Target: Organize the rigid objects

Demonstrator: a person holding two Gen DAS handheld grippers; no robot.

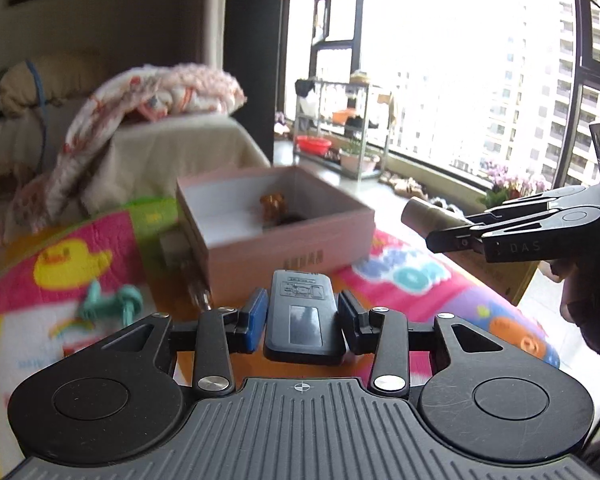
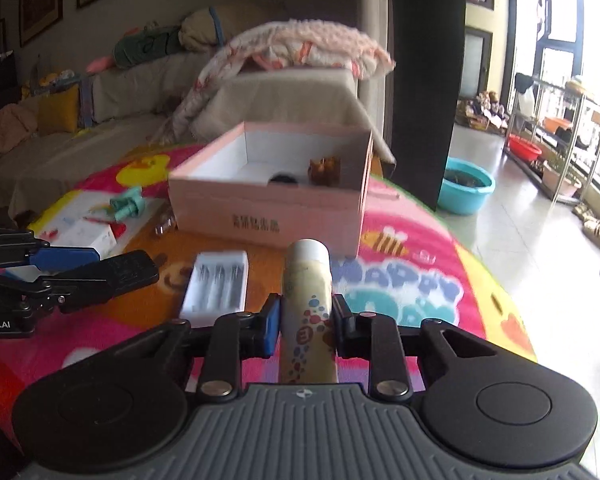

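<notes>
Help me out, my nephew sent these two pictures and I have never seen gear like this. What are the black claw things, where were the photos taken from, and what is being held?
They are two hand-held grippers worked by a person, each with a camera looking along its fingers. In the left one's view, the left gripper clamps a dark flat device. In the right one's view, the right gripper grips a cream bottle. Ahead, on a colourful mat, stands an open pink box, with a white tray and a teal toy nearby.
</notes>
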